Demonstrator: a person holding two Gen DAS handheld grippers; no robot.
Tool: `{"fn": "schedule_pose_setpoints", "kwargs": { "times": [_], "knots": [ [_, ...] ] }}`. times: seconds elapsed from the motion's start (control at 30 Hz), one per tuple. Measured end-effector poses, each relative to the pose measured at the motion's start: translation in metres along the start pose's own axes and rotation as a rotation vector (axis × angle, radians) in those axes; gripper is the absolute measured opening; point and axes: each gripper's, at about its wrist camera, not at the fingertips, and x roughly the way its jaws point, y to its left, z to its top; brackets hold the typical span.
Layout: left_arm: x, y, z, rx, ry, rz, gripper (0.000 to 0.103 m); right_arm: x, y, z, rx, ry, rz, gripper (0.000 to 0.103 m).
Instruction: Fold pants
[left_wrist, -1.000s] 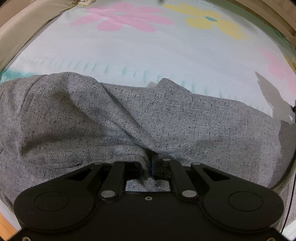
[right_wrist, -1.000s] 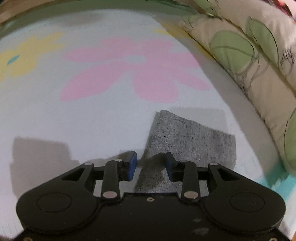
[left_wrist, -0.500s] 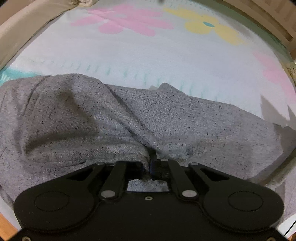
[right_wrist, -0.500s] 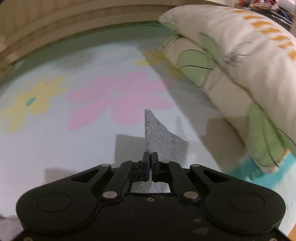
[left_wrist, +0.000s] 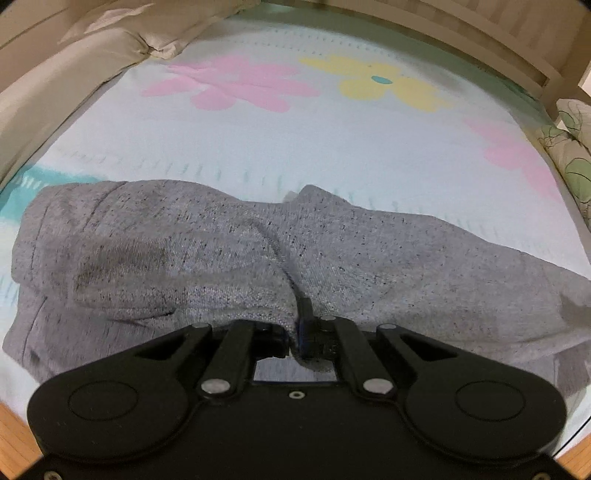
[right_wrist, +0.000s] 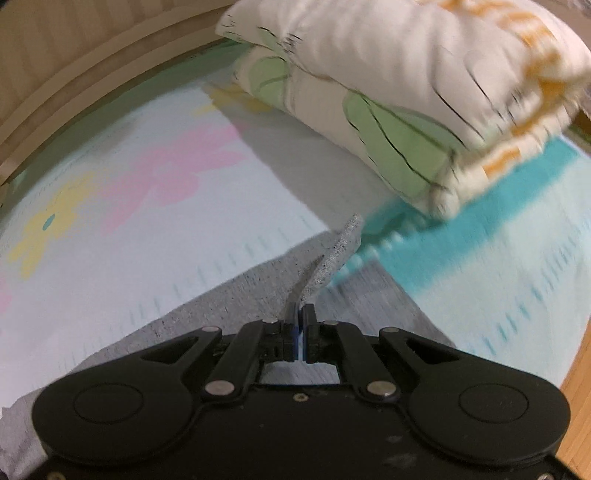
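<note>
A: Fingers, left gripper (left_wrist: 298, 338): pinched tight on a bunched fold of the pants (left_wrist: 229, 258). Right gripper (right_wrist: 300, 334): clamped on a thin hem corner.

B: Position of cloth?

A: Left view: grey heap just beyond the fingertips, spread wide on the sheet (left_wrist: 295, 147). Right view: corner sticking up past the tips, leg trailing below and left; pillow (right_wrist: 406, 92) farther off.

B: Handling?

A: Soft knit, limp, light, probably grippy. Sags between holds. Best taken at hems and waistband, edges matched.
</note>
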Motion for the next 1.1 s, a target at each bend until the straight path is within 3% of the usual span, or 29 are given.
{"fn": "schedule_pose_setpoints", "kwargs": {
  "times": [0.6,0.9,1.03,1.1],
  "knots": [
    [-0.014,-0.003,-0.027,0.03,-0.007,0.018,0.006,0.007,-0.051,-0.048,0.069,0.003,0.027,0.002],
    [-0.004,-0.006,-0.031,0.061,0.014,0.04,0.006,0.013,-0.058,-0.061,0.075,0.024,0.008,0.002],
    [0.0,-0.009,-0.032,0.081,0.017,0.052,0.006,0.007,-0.063,-0.062,0.044,-0.017,-0.055,0.002],
    [0.003,-0.012,-0.032,0.084,0.021,0.057,0.006,0.007,-0.072,-0.06,0.065,-0.019,-0.043,0.002]
  ]
}}
